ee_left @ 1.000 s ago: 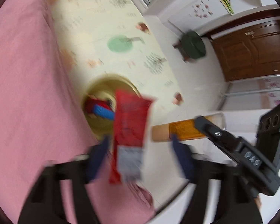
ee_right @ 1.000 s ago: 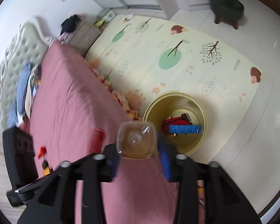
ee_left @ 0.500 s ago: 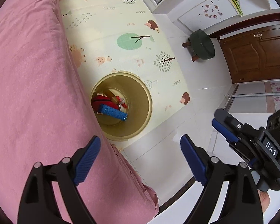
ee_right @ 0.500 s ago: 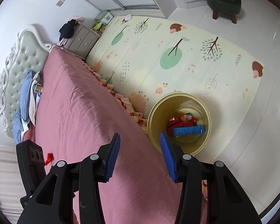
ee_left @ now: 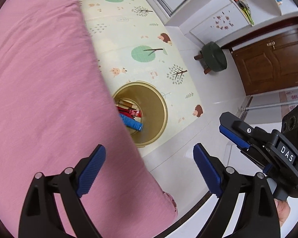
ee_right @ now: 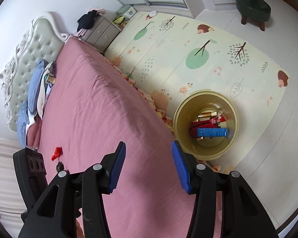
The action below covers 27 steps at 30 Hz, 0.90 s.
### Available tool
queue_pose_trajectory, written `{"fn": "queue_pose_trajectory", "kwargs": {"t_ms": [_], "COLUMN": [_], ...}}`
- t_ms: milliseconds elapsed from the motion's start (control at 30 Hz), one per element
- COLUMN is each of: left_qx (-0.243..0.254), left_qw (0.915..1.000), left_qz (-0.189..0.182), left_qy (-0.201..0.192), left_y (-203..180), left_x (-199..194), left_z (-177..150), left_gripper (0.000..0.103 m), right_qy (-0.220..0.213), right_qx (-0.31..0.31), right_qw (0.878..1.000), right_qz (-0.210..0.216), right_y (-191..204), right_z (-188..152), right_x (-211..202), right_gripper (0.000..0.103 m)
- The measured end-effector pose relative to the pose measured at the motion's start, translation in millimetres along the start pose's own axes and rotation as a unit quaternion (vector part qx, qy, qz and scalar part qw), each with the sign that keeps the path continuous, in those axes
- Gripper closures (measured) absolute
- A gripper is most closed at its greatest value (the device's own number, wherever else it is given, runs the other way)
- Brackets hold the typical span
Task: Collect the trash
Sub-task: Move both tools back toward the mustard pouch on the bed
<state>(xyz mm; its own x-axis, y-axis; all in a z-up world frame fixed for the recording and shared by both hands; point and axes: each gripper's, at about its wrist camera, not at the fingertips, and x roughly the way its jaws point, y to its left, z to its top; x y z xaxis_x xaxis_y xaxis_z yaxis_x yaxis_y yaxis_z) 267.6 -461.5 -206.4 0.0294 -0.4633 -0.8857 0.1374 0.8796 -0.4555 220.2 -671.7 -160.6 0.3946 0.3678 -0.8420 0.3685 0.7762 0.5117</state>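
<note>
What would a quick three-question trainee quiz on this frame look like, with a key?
1. True or false: the left tool holds a wrapper.
2. Which is in the yellow bin? A) blue box B) green stool C) pillow
3. Fill in: a scrap of red trash still lies on the ____ bedsheet.

Key: 1 false, both tools are empty, right tool too; 2 A, the blue box; 3 pink.

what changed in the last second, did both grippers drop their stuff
Yes. The left gripper let go of its red wrapper and the right gripper its amber bottle; both now lie in the yellow bin. Both jaws have just been opening, nothing between them. The bin, the bed and the red scrap stayed put.
</note>
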Motion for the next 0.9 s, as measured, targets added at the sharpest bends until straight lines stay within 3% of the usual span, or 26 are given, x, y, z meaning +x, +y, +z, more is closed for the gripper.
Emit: {"fn": "queue_pose_trajectory", "kwargs": {"t_ms": [333, 900], "left_qx": [-0.062, -0.158], "left_qw": [0.9974, 0.9832], "left_qz": [0.006, 0.037], "left_qy": [-0.036, -0.083], "left_y": [83, 257], "left_x": [-55, -152], "left_z": [-52, -156], "left_gripper": [0.014, 0.014], "right_qy": [0.041, 0.105], "right_qx": [-0.061, -0.153], "right_qw": [0.997, 0.982], "right_qz": [0.008, 0.038], "right_y": [69, 211], "right_z": [-59, -194], "right_x": [25, 84], "right_gripper": [0.055, 0.055]}}
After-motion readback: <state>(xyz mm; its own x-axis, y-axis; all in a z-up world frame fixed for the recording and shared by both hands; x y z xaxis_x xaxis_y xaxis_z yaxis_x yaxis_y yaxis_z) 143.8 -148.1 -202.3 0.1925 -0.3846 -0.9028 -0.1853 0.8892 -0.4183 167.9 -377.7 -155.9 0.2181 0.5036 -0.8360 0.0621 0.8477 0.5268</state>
